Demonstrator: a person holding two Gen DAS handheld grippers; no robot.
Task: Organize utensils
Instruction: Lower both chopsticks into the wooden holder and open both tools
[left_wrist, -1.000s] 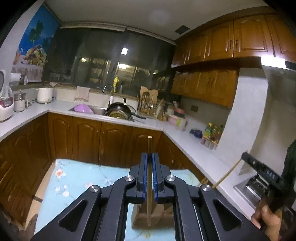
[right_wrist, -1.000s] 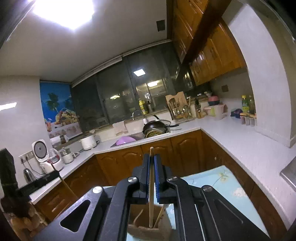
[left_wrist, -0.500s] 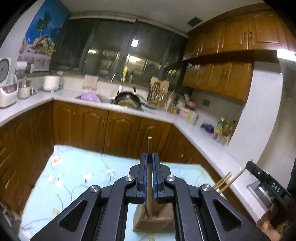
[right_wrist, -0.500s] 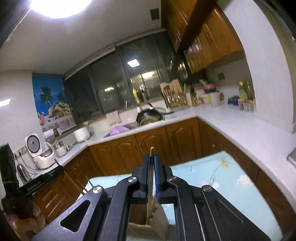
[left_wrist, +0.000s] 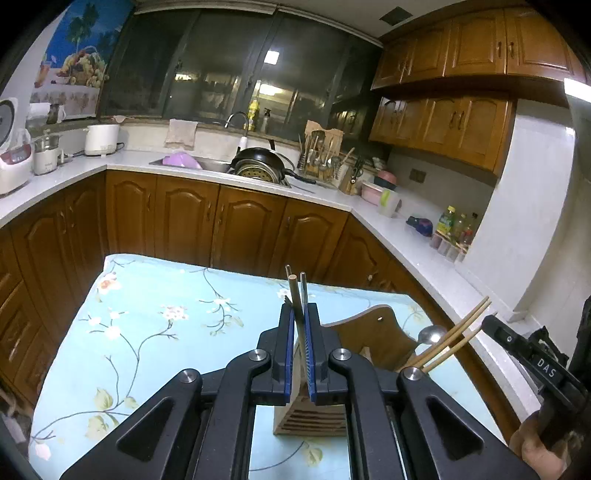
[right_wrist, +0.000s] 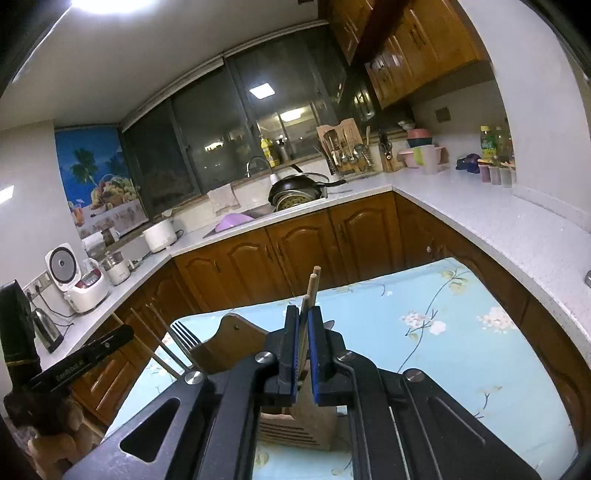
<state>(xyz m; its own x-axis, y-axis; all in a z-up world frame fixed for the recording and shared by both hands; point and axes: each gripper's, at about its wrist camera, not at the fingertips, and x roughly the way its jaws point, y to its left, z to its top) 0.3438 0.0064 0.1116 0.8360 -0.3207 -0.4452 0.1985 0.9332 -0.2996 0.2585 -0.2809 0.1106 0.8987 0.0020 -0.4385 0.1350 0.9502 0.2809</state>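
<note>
A wooden utensil holder (left_wrist: 373, 341) stands on the table with the floral blue cloth (left_wrist: 155, 325); it also shows in the right wrist view (right_wrist: 240, 345). My left gripper (left_wrist: 300, 314) sits just above it, jaws slightly apart, with a wooden chopstick (left_wrist: 294, 291) and a metal handle between the pads. My right gripper (right_wrist: 303, 317) is likewise slightly parted around a wooden chopstick (right_wrist: 313, 286). Chopsticks (left_wrist: 454, 336) and a spoon (left_wrist: 430, 334) stand in the holder; a fork (right_wrist: 183, 336) shows in it too.
Brown cabinets and a white counter (left_wrist: 388, 221) ring the table. The sink (left_wrist: 207, 164) holds a black pan and a purple bowl. A rice cooker (right_wrist: 74, 277) and kettle stand on the left counter. The other gripper's body shows at each view's edge.
Both grippers have tilted down over the holder and their jaws have parted a little. The chopsticks they held now lean loosely between the pads, lower ends down in the holder.
</note>
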